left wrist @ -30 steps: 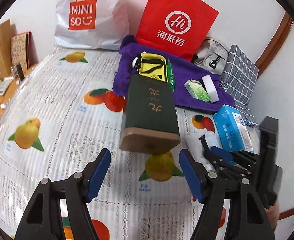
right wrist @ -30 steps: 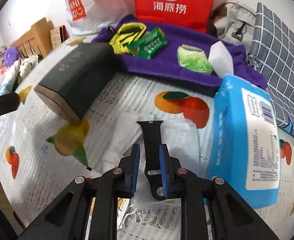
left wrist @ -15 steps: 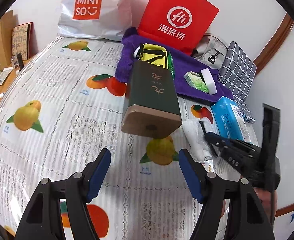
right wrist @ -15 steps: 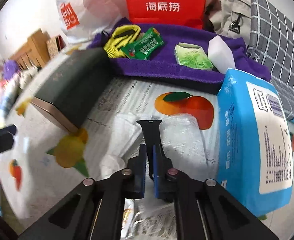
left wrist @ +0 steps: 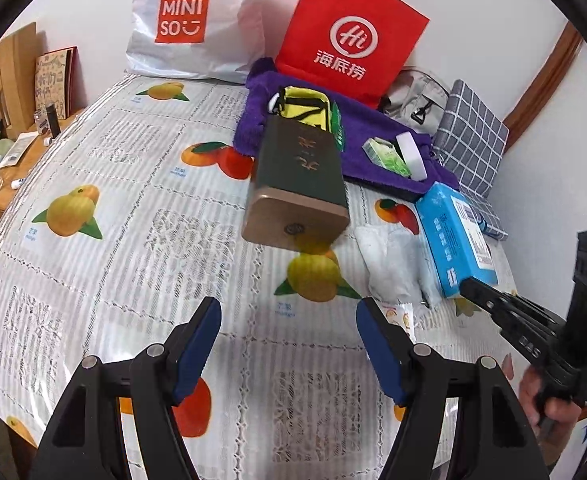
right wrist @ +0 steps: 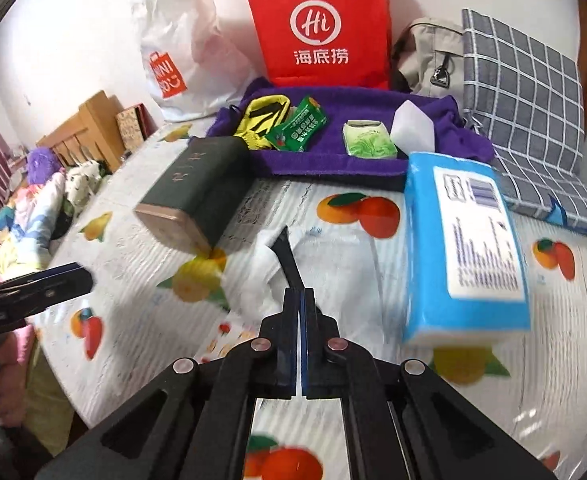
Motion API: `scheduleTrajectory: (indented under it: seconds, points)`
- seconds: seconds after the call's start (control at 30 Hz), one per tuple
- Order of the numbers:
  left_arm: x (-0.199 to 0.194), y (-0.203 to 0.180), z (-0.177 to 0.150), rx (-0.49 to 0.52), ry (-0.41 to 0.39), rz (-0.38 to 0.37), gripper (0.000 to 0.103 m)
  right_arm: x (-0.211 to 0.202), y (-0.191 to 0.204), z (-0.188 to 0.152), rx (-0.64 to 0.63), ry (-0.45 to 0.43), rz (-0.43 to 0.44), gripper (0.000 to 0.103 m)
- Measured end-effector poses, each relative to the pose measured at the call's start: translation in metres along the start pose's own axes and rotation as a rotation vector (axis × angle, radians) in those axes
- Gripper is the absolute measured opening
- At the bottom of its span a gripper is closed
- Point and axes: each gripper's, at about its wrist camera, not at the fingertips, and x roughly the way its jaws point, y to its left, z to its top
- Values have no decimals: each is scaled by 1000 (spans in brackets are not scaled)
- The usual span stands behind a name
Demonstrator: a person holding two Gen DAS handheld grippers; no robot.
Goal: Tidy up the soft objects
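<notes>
Fruit-printed cloth covers the desk [right wrist: 373, 276]. A black watch strap [right wrist: 287, 258] is clamped at its lower end by the right tongs [right wrist: 300, 304], projecting toward 11 o'clock; it is judged light, limp and slippery. The left tongs [left wrist: 289, 336] are spread, empty.

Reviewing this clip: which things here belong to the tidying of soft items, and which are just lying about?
Job:
black strap, clamped in right tool
purple towel
green sachet
tissue pack

Lying about:
dark box
red bag
white bag
</notes>
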Motion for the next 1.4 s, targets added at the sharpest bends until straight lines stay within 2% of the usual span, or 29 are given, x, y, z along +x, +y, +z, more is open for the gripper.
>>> scheduleTrajectory:
  seconds: [0.23, 0.3, 0.4, 0.53, 0.7, 0.9, 1.07, 1.2, 1.23, 1.27, 1.33, 1.37, 1.4]
  points:
    - [8, -15, -11, 21, 32, 9, 67, -24, -17, -31, 19, -9, -10, 1]
    - [12, -19, -13, 25, 46, 12, 67, -22, -16, -35, 2, -12, -7, 6]
    - [15, -24, -16, 40, 54, 27, 67, -6, -9, -31, -39, -25, 34, 10]
    - [14, -27, -16, 47, 52, 39, 67, 28, 5, -12, -105, -29, 18, 31]
    - [15, -18, -13, 31, 49, 47, 67, 62, 13, 7, -156, 19, 20, 31]
    - [21, 0, -5, 3, 44, 31, 67, 87, 23, 10, -245, 102, -14, 31]
    - [28, 13, -2, -18, 51, 13, 67, 97, 40, 12, -352, 135, -42, 38]
    - [30, 25, -2, -42, 55, -5, 67, 102, 43, 16, -372, 152, -16, 37]
    - [30, 27, -3, -46, 55, -6, 67, 102, 43, 16, -386, 155, -3, 33]
    - [30, 29, -3, -51, 55, -8, 67, 101, 45, 16, -409, 150, 0, 22]
    - [29, 32, -3, -57, 55, -11, 67, 99, 48, 15, -429, 134, -24, 13]
    - [28, 33, -3, -60, 54, -12, 67, 96, 49, 17, -415, 122, -20, 7]
    - [27, 34, -4, -64, 51, -13, 67, 92, 46, 20, -383, 116, -5, 6]
